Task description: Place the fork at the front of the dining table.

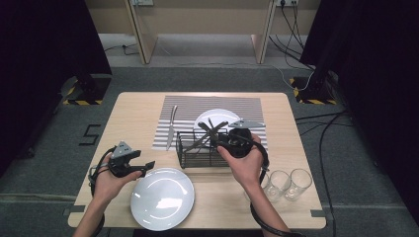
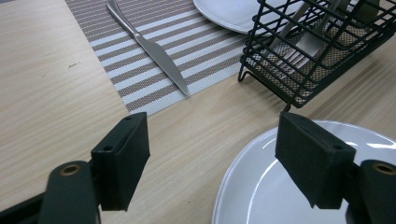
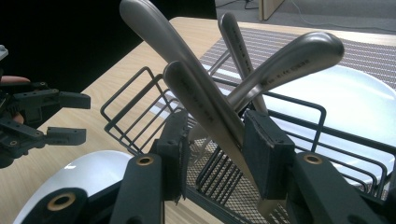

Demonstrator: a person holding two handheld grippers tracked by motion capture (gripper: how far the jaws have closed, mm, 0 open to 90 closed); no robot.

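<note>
Two right gripper point(image 3: 212, 140) fingers straddle a cutlery handle point(image 3: 205, 105), gaps both sides; left gripper point(image 2: 212, 158) fingers apart.

Around you, grey carpet floor point(image 1: 207, 79), black curtains point(image 1: 44, 39) on both sides, a pale wooden desk point(image 1: 197, 19) ahead, cables point(image 1: 321, 128) trailing right, and hazard-striped stand feet point(image 1: 81, 101).

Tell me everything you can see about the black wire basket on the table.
The black wire basket is a low rectangular rack of thin dark metal rods with a fine mesh floor and small wire feet. It stands upright near the table's middle, partly on the striped placemat, between two white plates. Several steel cutlery pieces lean crossed inside it, handles up. The right tongs reach over its rim, straddling one handle.
</note>
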